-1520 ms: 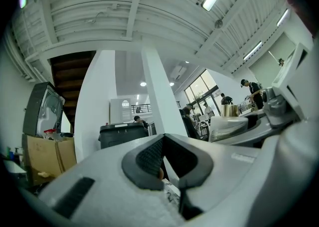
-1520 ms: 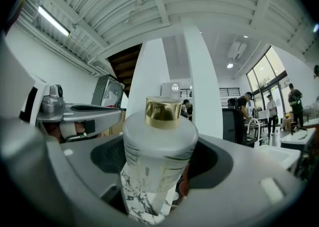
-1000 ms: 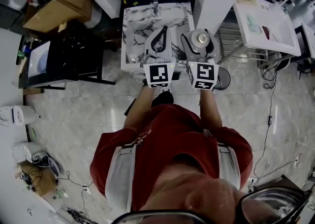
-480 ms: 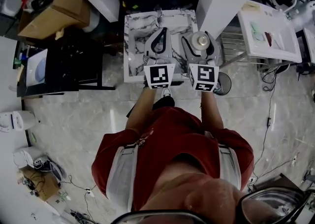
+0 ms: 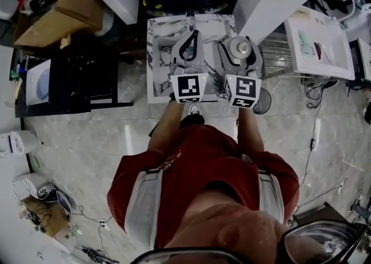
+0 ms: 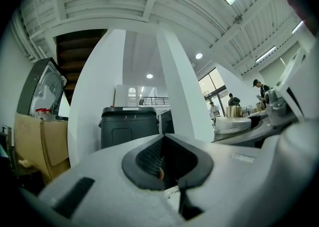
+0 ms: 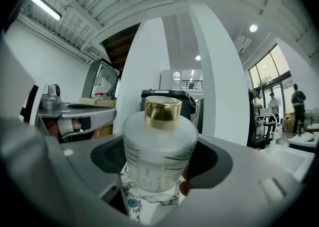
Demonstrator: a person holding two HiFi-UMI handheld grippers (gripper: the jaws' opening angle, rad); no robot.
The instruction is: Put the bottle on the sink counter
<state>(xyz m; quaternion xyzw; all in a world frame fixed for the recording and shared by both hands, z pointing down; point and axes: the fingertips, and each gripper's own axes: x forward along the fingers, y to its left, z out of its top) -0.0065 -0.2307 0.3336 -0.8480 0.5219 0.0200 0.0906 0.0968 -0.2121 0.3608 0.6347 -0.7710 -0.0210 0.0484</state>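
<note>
Right gripper (image 5: 239, 48) fingers clamped on both sides of a frosted white round bottle with a shiny gold cap (image 7: 159, 141), which stands upright between them. The bottle is held over the right part of the white grey-veined marble sink table (image 5: 157, 36); contact between base and table can't be told. Left gripper (image 5: 192, 36) is just beside the right one over the middle of the table, fingers together at the tips, nothing between them.
</note>
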